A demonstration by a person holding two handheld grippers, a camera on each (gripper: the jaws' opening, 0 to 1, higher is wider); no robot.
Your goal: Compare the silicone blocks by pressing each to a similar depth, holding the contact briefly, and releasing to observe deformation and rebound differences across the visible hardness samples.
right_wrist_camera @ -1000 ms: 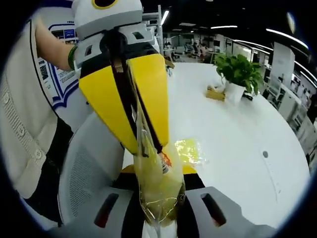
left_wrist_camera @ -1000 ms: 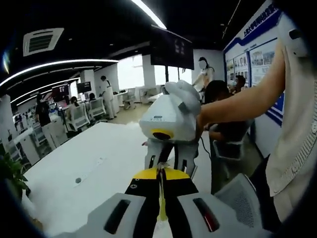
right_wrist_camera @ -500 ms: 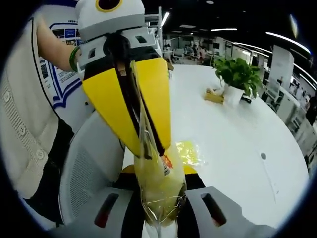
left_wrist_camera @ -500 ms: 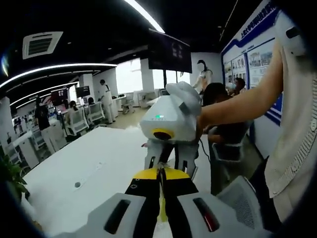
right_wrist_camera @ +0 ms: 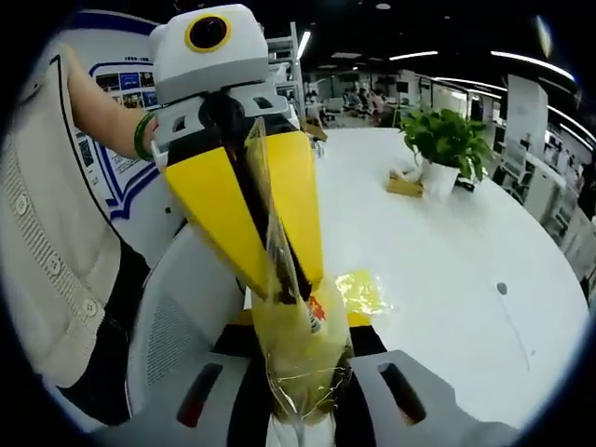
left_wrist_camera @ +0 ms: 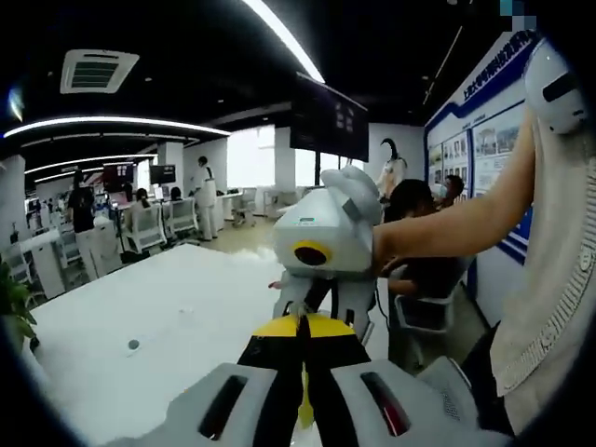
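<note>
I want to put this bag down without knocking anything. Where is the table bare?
The white table is bare between the yellow packet and the potted plant, and on past the small round port. It is crowded near the edge, where both grippers pinch the clear bag beside the chair.

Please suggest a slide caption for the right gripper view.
Both grippers pinch a clear plastic bag above the white table.
</note>
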